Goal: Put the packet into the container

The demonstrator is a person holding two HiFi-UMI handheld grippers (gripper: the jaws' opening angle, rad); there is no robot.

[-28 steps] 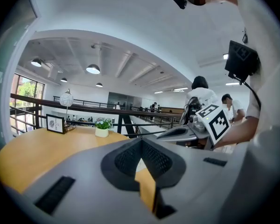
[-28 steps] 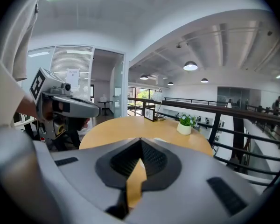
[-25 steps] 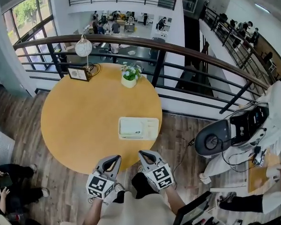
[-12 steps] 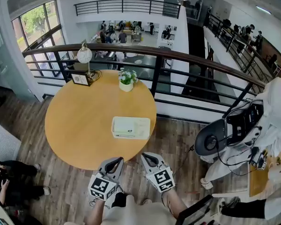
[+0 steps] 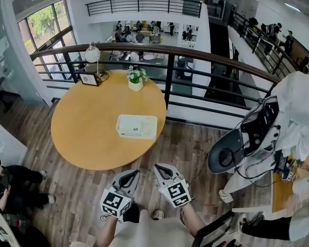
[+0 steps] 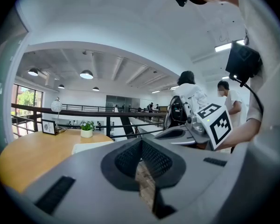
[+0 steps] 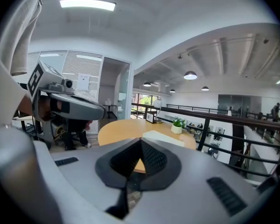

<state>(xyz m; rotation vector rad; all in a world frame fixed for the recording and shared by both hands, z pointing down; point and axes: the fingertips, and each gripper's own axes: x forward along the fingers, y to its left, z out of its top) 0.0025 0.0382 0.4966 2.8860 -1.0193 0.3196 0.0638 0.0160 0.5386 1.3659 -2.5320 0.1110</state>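
Observation:
A cream rectangular container (image 5: 137, 126) lies on the round yellow table (image 5: 87, 133), toward its right side. A pale flat packet (image 5: 130, 125) seems to lie in its left half; detail is too small to tell. Both grippers hang low over the wooden floor, short of the table's near edge. My left gripper (image 5: 130, 175) is shut with nothing in it, and so is my right gripper (image 5: 161, 169). In the left gripper view the container (image 6: 91, 146) shows past the shut left gripper (image 6: 141, 142). The right gripper view has the container (image 7: 161, 137) beyond the right gripper (image 7: 141, 142).
A potted plant (image 5: 136, 79), a globe lamp (image 5: 92, 54) and a small picture frame (image 5: 88, 79) stand at the table's far edge by the black railing (image 5: 206, 66). A person with bulky gear (image 5: 257, 138) stands at the right. Someone's legs (image 5: 15, 181) show at the left.
The table and container have slid up and left in the head view and look farther off. Both grippers stay shut, close to the body.

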